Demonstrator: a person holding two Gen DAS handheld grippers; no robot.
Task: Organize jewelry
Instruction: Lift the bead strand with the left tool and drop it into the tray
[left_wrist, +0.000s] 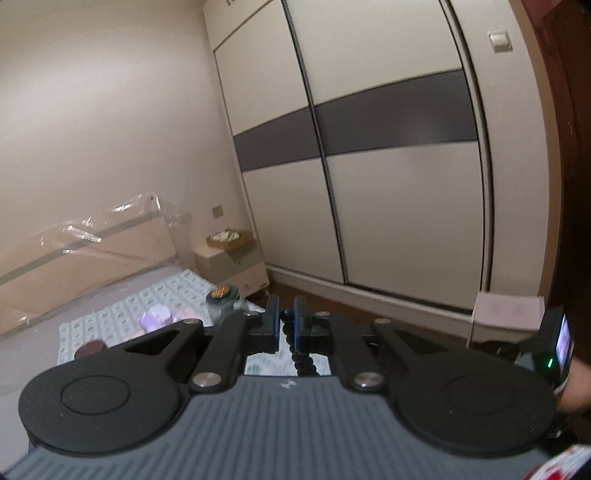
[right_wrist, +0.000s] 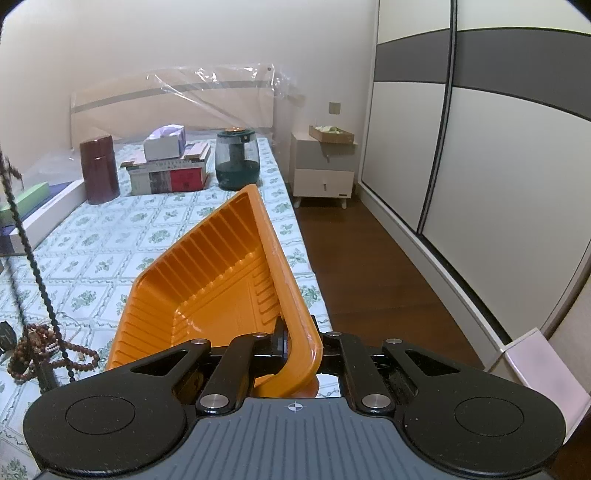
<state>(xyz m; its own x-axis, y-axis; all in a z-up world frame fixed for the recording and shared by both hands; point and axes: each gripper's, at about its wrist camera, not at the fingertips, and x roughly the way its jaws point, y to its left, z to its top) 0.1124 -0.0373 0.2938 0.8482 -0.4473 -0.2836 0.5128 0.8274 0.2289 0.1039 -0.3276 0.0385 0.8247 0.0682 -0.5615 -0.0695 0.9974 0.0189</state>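
My left gripper (left_wrist: 289, 314) is shut on a black beaded necklace (left_wrist: 295, 343) that hangs down between its fingers, lifted high above the bed. The same strand shows in the right wrist view (right_wrist: 33, 258), hanging at the far left over a pile of brown bead strings (right_wrist: 40, 350) on the bedspread. My right gripper (right_wrist: 295, 341) is shut on the rim of an orange plastic tray (right_wrist: 218, 269), which it holds tilted over the bed. The tray looks empty.
On the patterned bedspread (right_wrist: 110, 236) stand a dark red canister (right_wrist: 99, 168), a stack of boxes (right_wrist: 168, 170) and a dark glass jar (right_wrist: 236, 158). A nightstand (right_wrist: 323, 168) and a sliding wardrobe (right_wrist: 480, 129) are to the right, past wooden floor.
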